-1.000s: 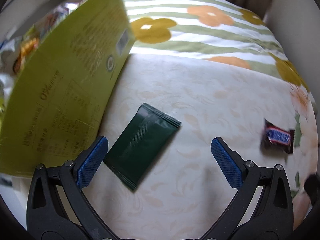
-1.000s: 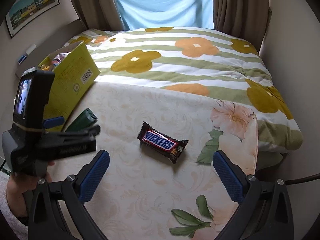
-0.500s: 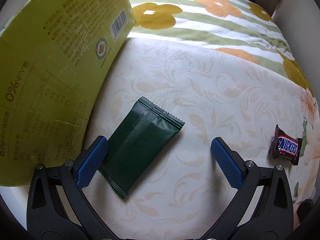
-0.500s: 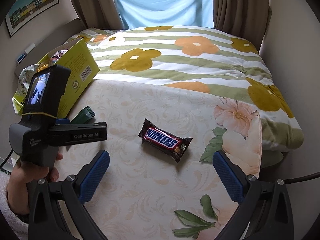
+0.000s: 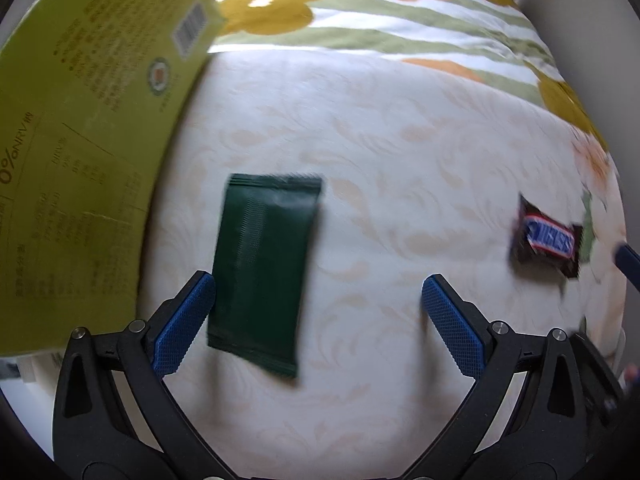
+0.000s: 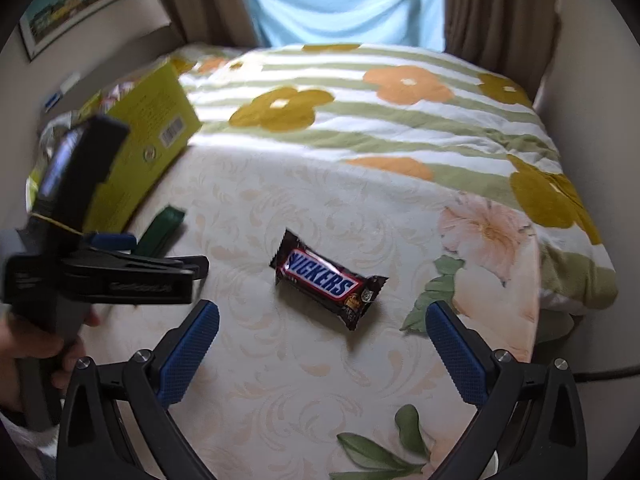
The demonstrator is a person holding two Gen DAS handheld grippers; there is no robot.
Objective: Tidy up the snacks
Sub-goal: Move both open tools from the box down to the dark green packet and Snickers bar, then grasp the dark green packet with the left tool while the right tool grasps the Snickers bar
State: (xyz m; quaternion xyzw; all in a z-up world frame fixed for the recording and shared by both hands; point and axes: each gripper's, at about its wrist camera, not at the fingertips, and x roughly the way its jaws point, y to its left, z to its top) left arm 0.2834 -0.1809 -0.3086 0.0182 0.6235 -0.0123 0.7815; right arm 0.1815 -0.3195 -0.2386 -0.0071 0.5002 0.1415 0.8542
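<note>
Snack count: two loose ones, a dark green packet [image 5: 264, 272] and a Snickers bar [image 6: 328, 280].
Box count: one yellow-green box [image 5: 80, 168], standing off my left gripper's left finger.
My left gripper [image 5: 318, 300]: fingers spread wide, holding nothing. The green packet lies flat between them, hard by the left pad; I cannot tell whether the two touch.
My right gripper [image 6: 322, 330]: also spread wide and empty. The Snickers bar lies just ahead of the gap between its pads, slightly left of centre, apart from both.
From the left gripper: the Snickers bar sits well off to the right, beyond the right finger.
From the right gripper: my left hand [image 6: 24, 352] and its tool fill the left side, and the green packet shows only as a narrow strip behind that tool.
Hard to make out: the left view is smeared, so the print on the box is mostly unreadable. Wrappers show over the box's top edge in the right view, too blurred to count.
Surface: a cream tablecloth [image 6: 280, 392] with pale scrolls and printed flowers and leaves toward my right gripper's right side.
Room: beyond the table, a bed cover [image 6: 400, 120] striped green and white with orange and mustard flowers; brown curtains [image 6: 496, 12] frame a blue-lit window; a framed picture [image 6: 76, 0] hangs far left.
</note>
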